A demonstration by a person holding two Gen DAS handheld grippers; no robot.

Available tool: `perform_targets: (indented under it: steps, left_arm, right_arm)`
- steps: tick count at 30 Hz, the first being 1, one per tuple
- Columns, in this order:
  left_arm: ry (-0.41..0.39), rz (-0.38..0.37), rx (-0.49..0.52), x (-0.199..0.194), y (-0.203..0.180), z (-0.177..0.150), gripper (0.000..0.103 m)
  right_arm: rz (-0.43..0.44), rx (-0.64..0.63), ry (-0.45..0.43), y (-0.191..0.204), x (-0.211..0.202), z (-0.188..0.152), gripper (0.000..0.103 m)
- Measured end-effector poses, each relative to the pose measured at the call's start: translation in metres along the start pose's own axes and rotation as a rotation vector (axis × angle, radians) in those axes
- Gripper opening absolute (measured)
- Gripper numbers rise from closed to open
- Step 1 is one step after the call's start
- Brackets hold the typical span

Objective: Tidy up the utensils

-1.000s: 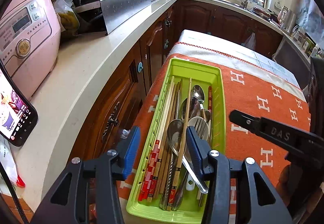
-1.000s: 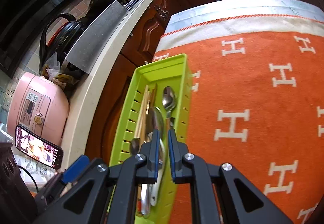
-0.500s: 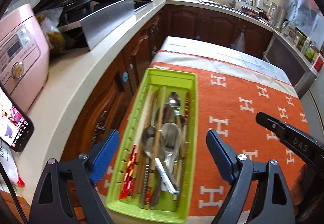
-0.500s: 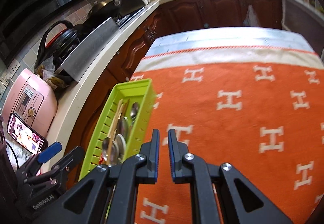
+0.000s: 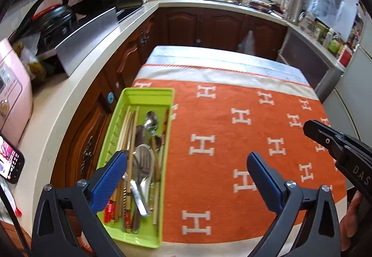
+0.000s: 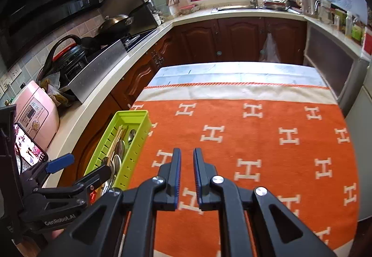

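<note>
Your left gripper (image 5: 186,171) hangs spread wide, its left finger over the green tray (image 5: 148,94) of utensils (image 5: 141,159) along the table's (image 5: 232,75) left edge. Your right gripper (image 6: 187,175) (fingers nearly together, seemingly empty) hovers over bare orange cloth (image 6: 267,140) beside it.

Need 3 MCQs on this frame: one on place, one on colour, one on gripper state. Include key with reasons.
1. Where does the utensil tray sit on the orange blanket?
A. left edge
B. centre
C. right edge

2. What colour is the tray?
A. white
B. lime green
C. blue

3. How is the left gripper?
A. shut on a spoon
B. shut, empty
C. wide open, empty

Key: 1 A, the tray lies along the blanket edge nearest the counter. 2 B, its walls are lime green. 3 C, the blue pads stand far apart with nothing between them.
</note>
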State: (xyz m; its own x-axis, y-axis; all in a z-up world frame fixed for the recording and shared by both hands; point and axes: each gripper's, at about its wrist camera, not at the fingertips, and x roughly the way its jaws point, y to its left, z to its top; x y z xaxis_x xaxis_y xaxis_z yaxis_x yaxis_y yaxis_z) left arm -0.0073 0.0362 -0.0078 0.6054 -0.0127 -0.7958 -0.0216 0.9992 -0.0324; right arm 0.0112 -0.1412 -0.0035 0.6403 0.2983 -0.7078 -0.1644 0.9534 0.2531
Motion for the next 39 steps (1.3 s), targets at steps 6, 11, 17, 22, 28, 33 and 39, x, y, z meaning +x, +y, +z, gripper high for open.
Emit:
perform_targets:
  steps: [6, 11, 17, 22, 28, 33, 39]
  left_arm:
    - [-0.011, -0.057, 0.006, -0.010, -0.021, 0.005, 0.102]
    - [0.004, -0.051, 0.016, -0.012, -0.034, 0.001, 0.102]
    - [0.034, -0.017, 0.031, -0.009, -0.045, -0.004, 0.102]
    - [0.019, -0.012, 0.039, -0.013, -0.052, -0.006, 0.102]
    - [0.012, -0.011, 0.038, -0.018, -0.058, -0.005, 0.102]
    - [0.008, 0.002, 0.035, -0.022, -0.059, -0.004, 0.102]
    - [0.019, 0.009, 0.024, -0.021, -0.059, -0.003, 0.102]
  right_arm:
    - [-0.015, 0.006, -0.019, -0.011, -0.025, 0.000, 0.011]
    - [-0.021, -0.009, -0.027, -0.014, -0.040, -0.007, 0.011]
    - [-0.042, -0.008, -0.059, -0.016, -0.054, -0.016, 0.024]
    - [-0.049, 0.006, -0.058, -0.021, -0.057, -0.019, 0.024]
    - [-0.039, 0.007, -0.023, -0.022, -0.055, -0.024, 0.024]
    - [-0.042, 0.000, -0.019, -0.021, -0.057, -0.025, 0.025]
    - [-0.045, -0.010, -0.018, -0.020, -0.057, -0.024, 0.025]
